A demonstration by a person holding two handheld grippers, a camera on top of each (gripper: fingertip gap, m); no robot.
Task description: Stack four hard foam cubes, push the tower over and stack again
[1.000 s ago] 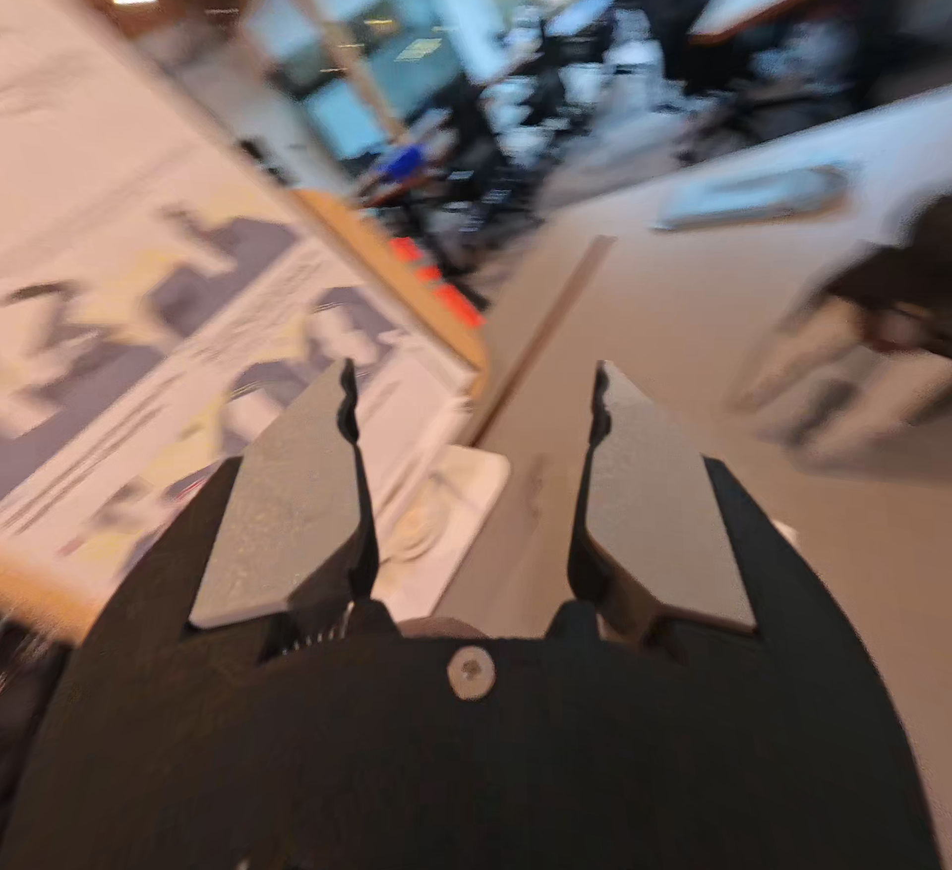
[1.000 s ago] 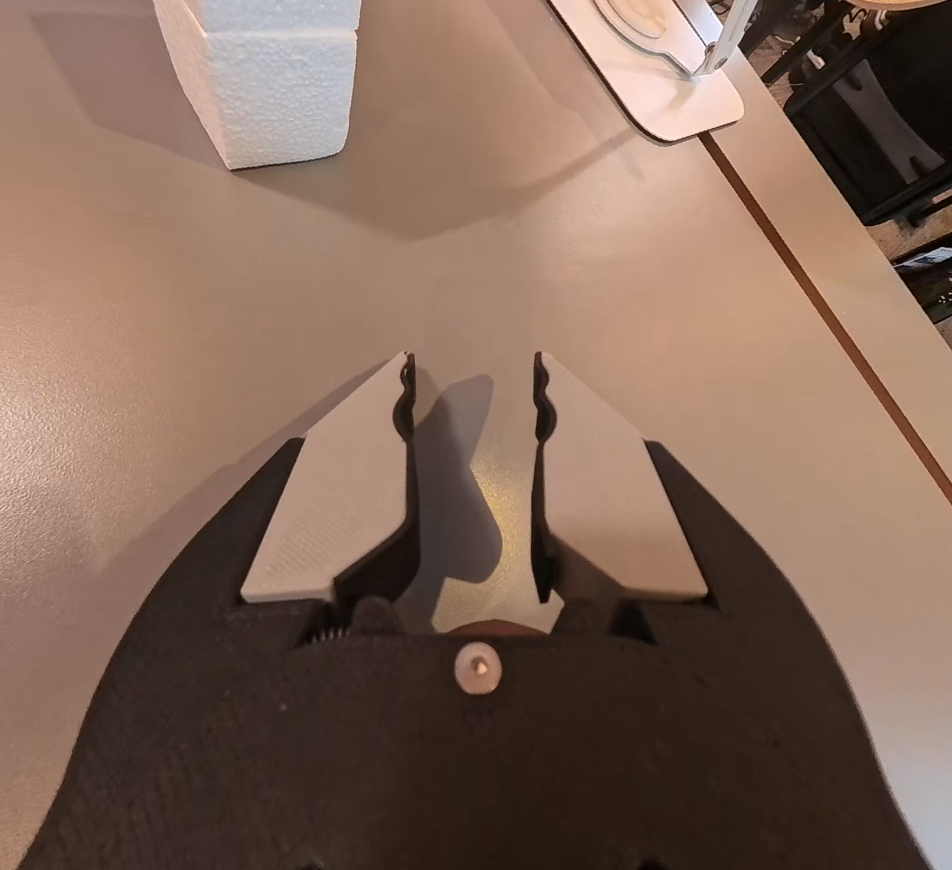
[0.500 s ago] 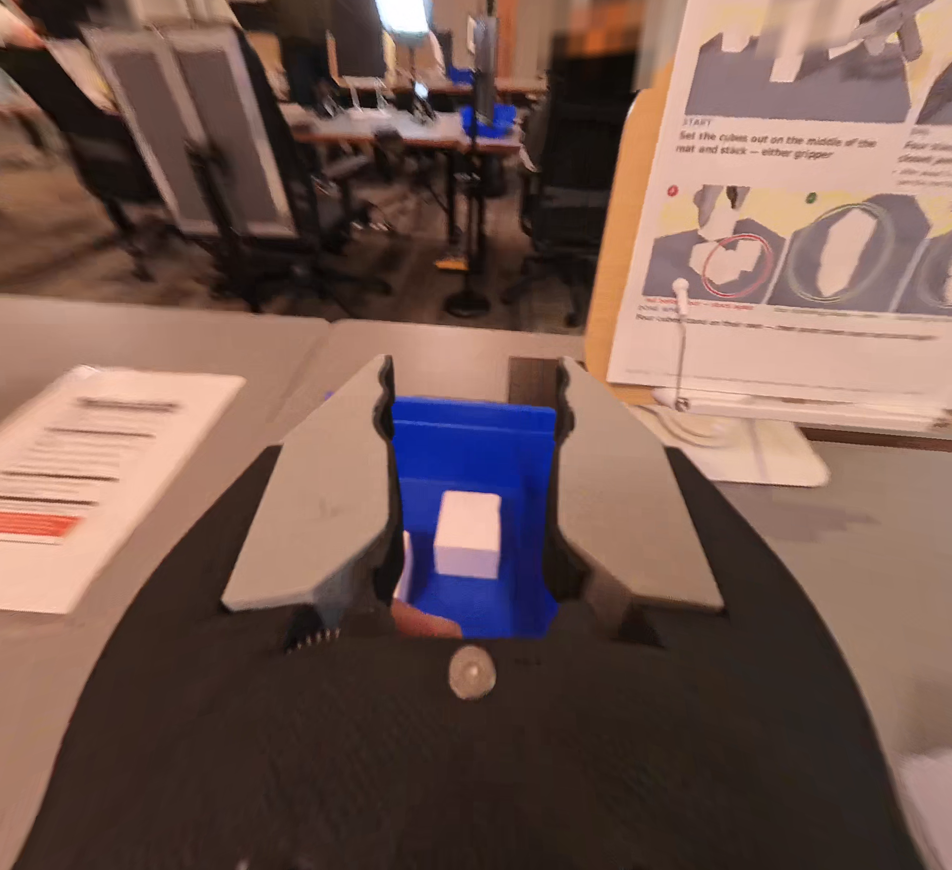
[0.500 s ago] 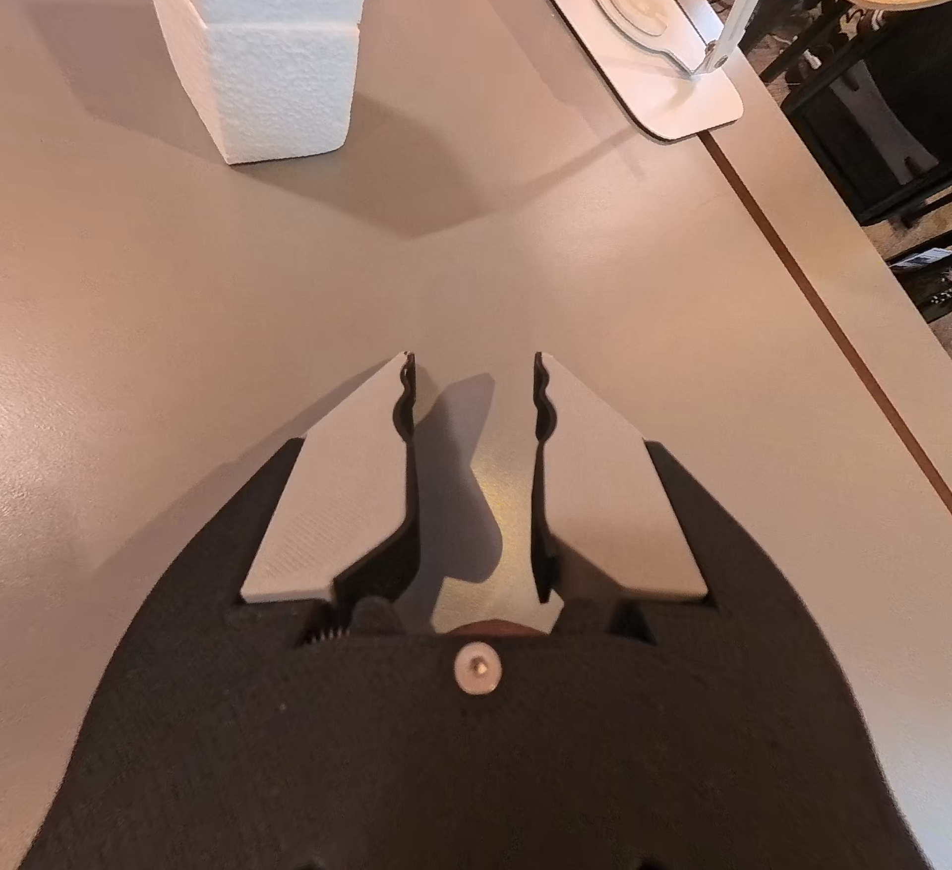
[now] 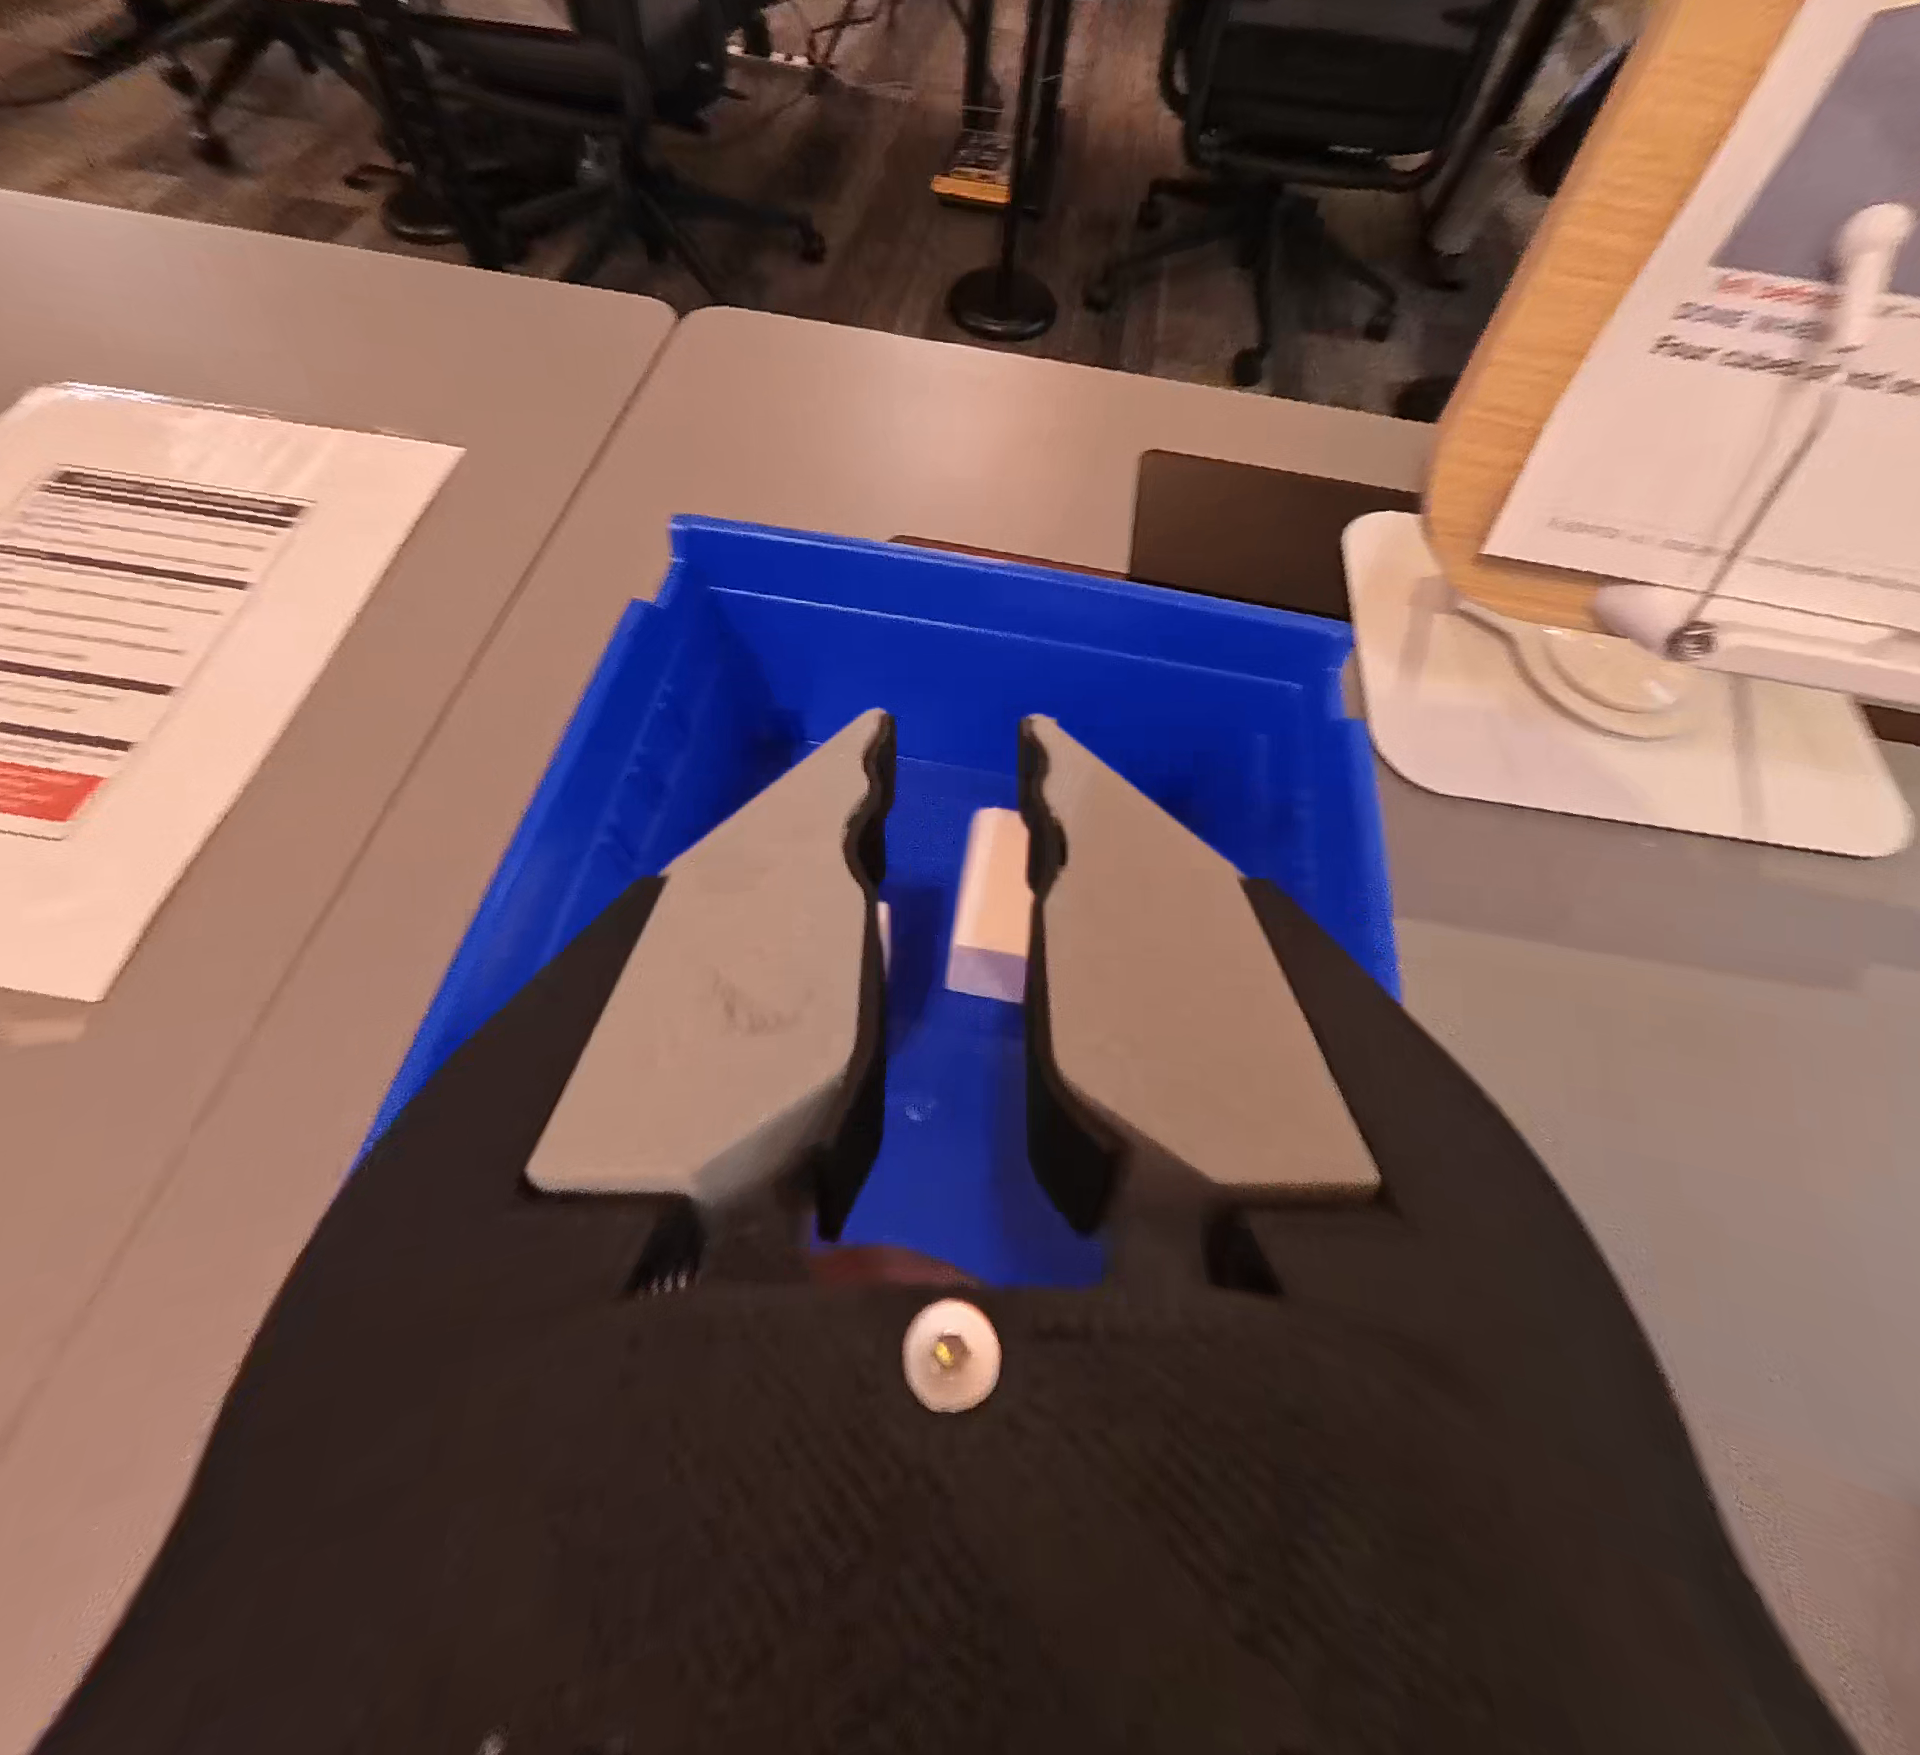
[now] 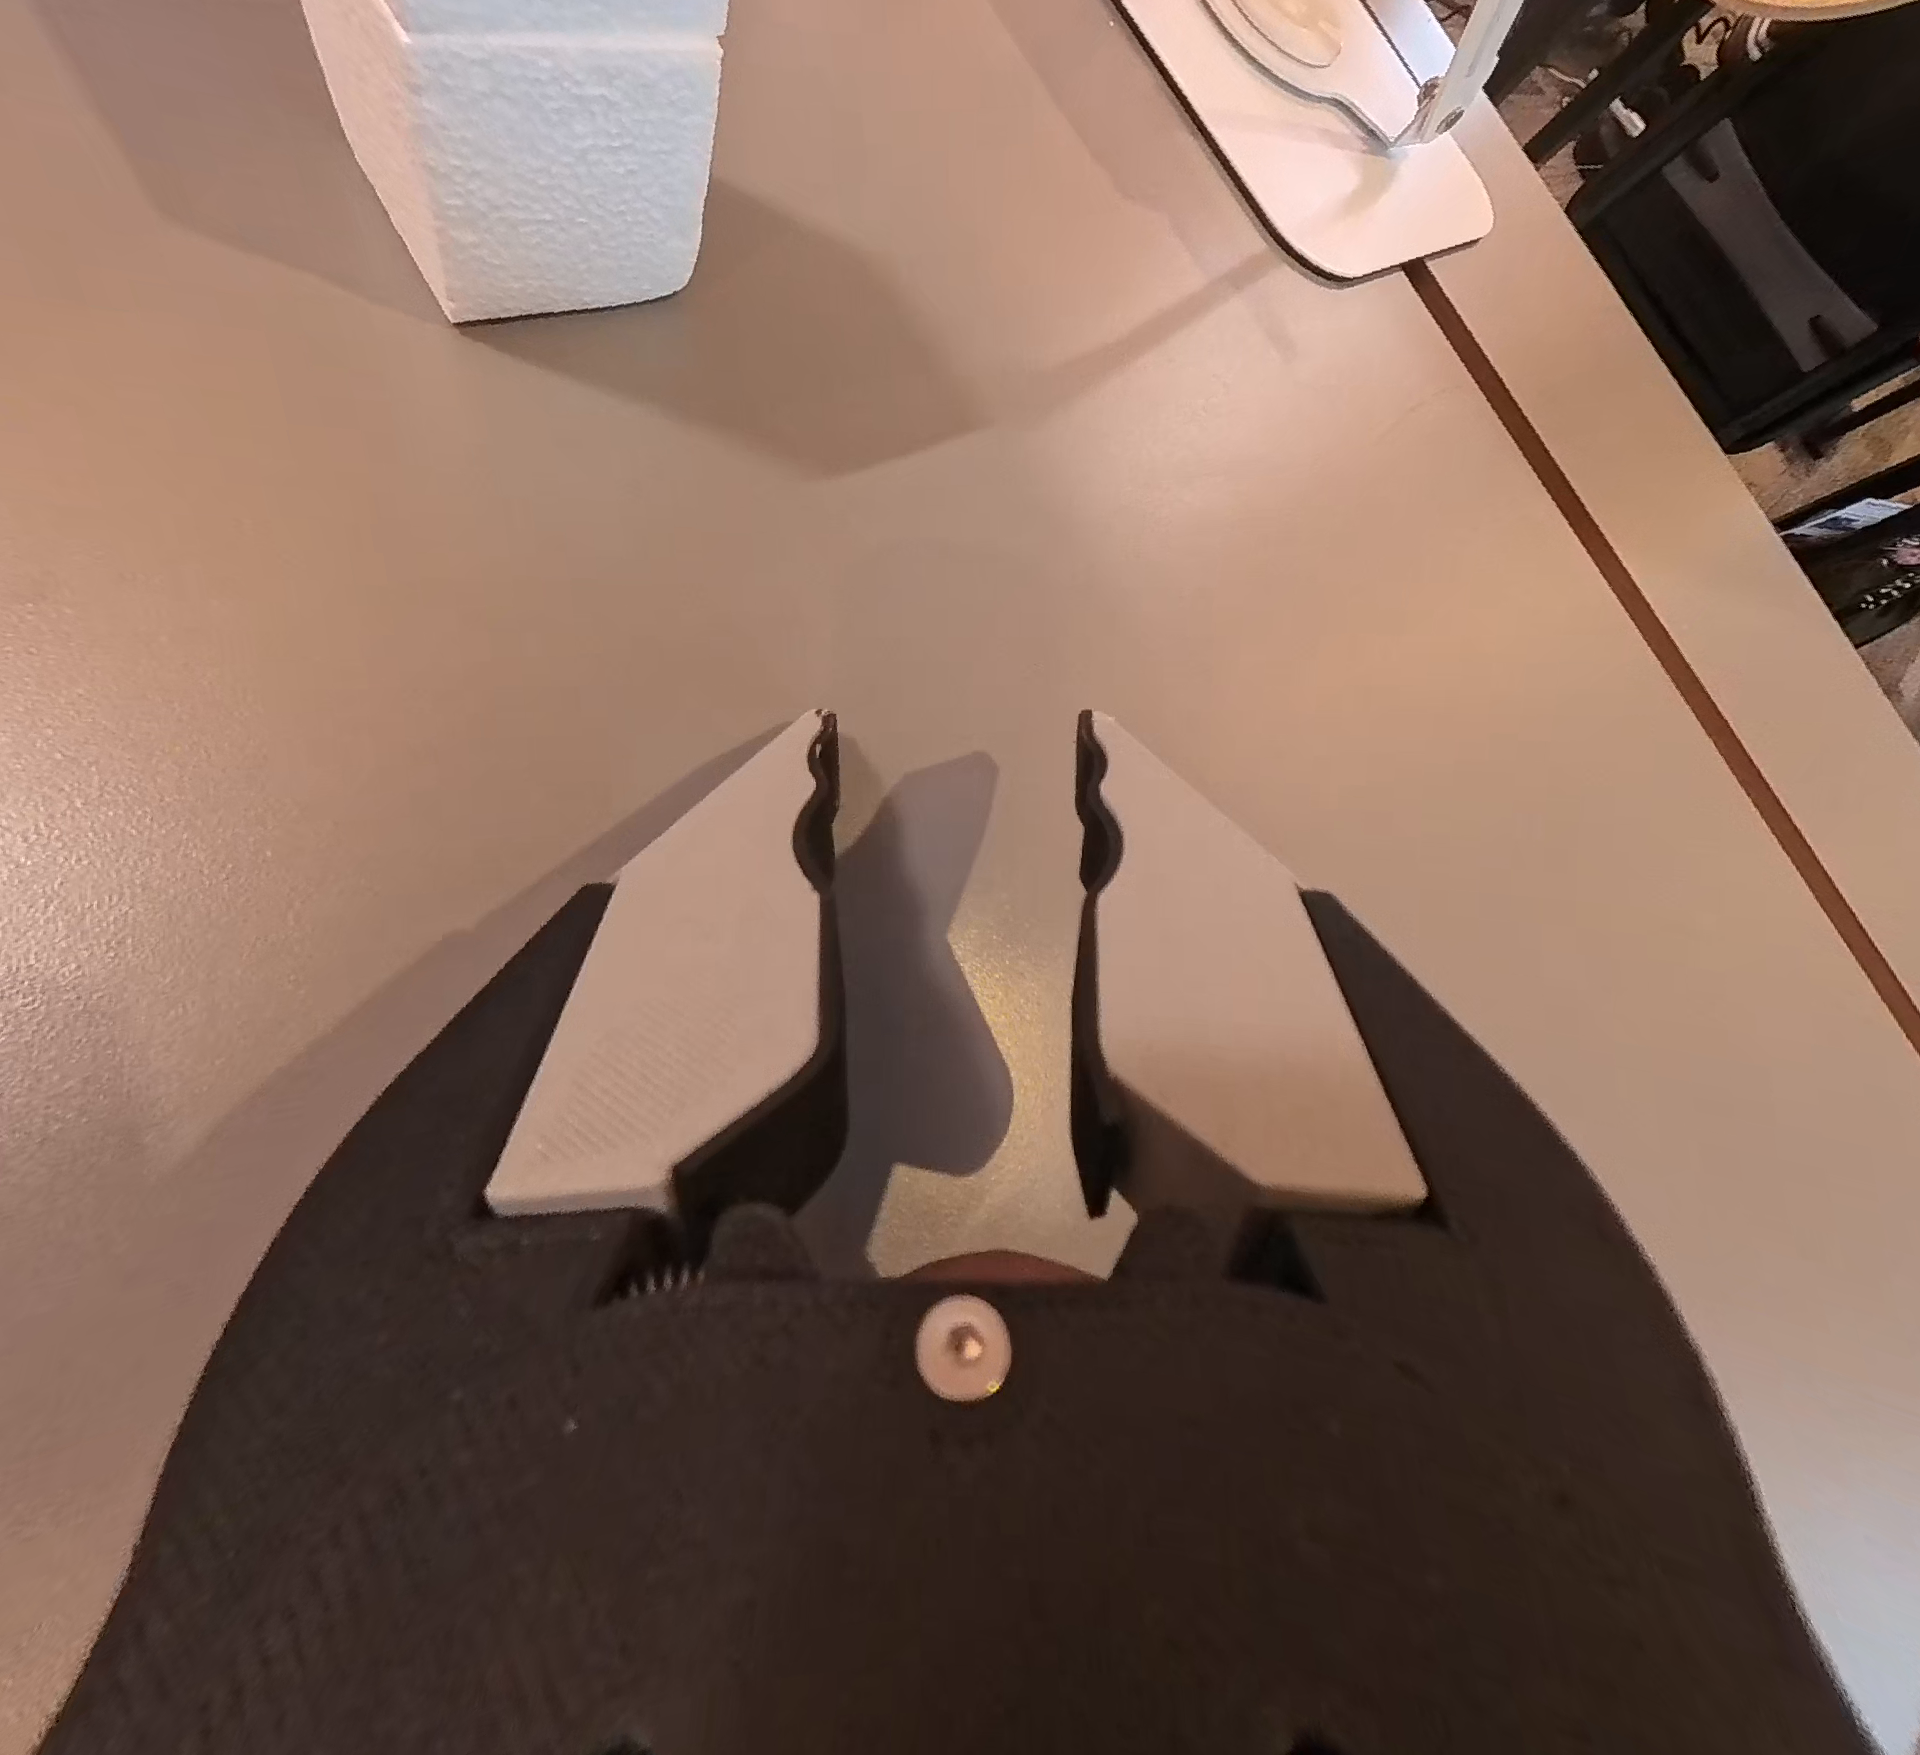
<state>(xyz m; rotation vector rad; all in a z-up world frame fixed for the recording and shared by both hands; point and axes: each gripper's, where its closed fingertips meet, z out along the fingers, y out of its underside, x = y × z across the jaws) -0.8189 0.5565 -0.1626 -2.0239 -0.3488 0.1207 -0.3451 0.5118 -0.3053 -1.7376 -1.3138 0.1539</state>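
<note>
Left wrist view: left to right, a printed sheet [image 5: 156,666] on the grey worktop [image 5: 1039,417], a blue bin [image 5: 1039,656], then a white stand base [image 5: 1621,770] carrying a wood-backed poster board [image 5: 1621,199].
Left tongs [image 5: 954,755]: parted and empty, poised over the bin's open top.
Foam cube in bin [image 5: 992,916]: white, square-edged, lying on the blue floor, half hidden by the right-hand finger; a sliver of a second white piece [image 5: 883,936] peeks beside the left-hand finger.
Room: black office chairs [image 5: 1320,12] on a dark floor beyond the worktop edge.
Right wrist view, foam tower [image 6: 520,64]: white beaded cubes stacked upright at upper left, the bottom one slightly offset under the next; the top is out of frame.
Right tongs [image 6: 956,749]: parted, holding nothing, low over bare worktop, well apart from the tower.
Far right: the white stand base [image 6: 1351,147], then a dark seam [image 6: 1662,583] in the worktop.
</note>
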